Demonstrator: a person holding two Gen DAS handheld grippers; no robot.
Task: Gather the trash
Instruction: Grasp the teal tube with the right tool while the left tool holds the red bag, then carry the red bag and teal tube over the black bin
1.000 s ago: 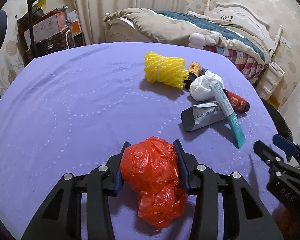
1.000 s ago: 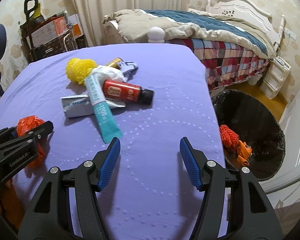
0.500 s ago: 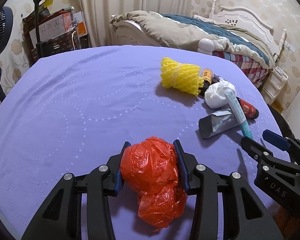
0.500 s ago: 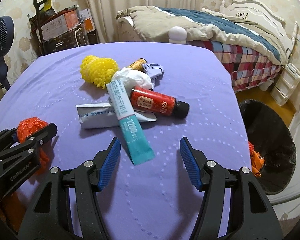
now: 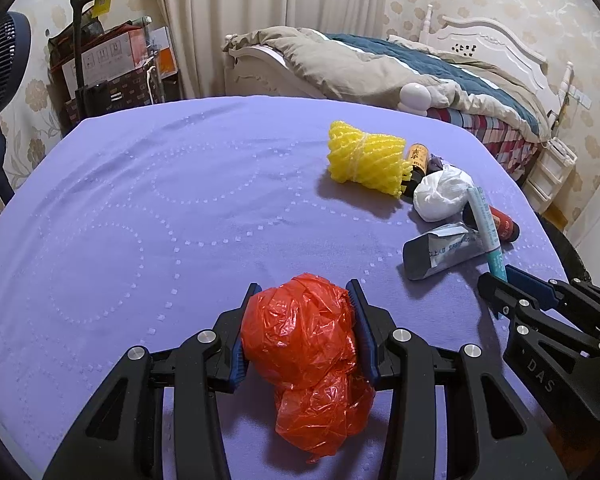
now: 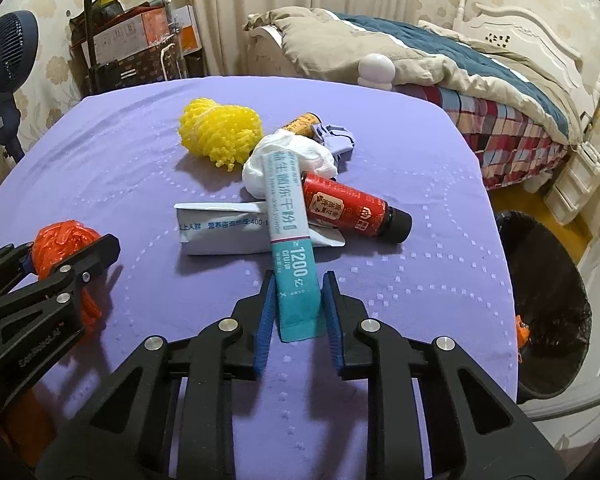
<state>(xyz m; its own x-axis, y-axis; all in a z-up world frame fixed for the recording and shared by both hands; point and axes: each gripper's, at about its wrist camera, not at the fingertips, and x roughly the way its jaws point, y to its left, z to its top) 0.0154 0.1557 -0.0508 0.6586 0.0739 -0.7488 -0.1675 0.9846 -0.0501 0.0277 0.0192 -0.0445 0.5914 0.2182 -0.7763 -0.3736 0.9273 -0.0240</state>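
- Two black claws with blue pads are at work over the purple tablecloth (image 5: 148, 216), each already closed on a piece of trash.
- The left gripper (image 5: 300, 332) is clamped on a crumpled orange plastic bag (image 5: 304, 352); both pads press into its upper lobe while a lower lobe sags free between the arms towards the cloth.
- The right gripper (image 6: 298, 304) has its pads against the two long edges of the flat teal-and-white sachet stick (image 6: 290, 248), taking it at the near teal end.
- Beyond that grip, the sachet's far end lies across a grey foil packet (image 6: 220, 232) and leans on a crumpled white tissue wad (image 6: 300, 156), with a red bottle with a black cap (image 6: 352, 208) touching its side.
- Further out sit a yellow foam fruit net (image 6: 220, 136) and a small amber bottle (image 6: 300, 122), partly hidden behind the tissue.
- The black-lined waste bin (image 6: 548, 312) stands on the floor past the table's right edge, with orange scraps already inside.
- Risks, as a judgement: an edge-on pinch may buckle the thin sachet so that it slips out on lifting.
- Lifting could also drag the foil packet or set the red bottle rolling towards the table edge.
- The bag's loose lobe might snag the cloth or slide out of the left claw on the way to the bin.
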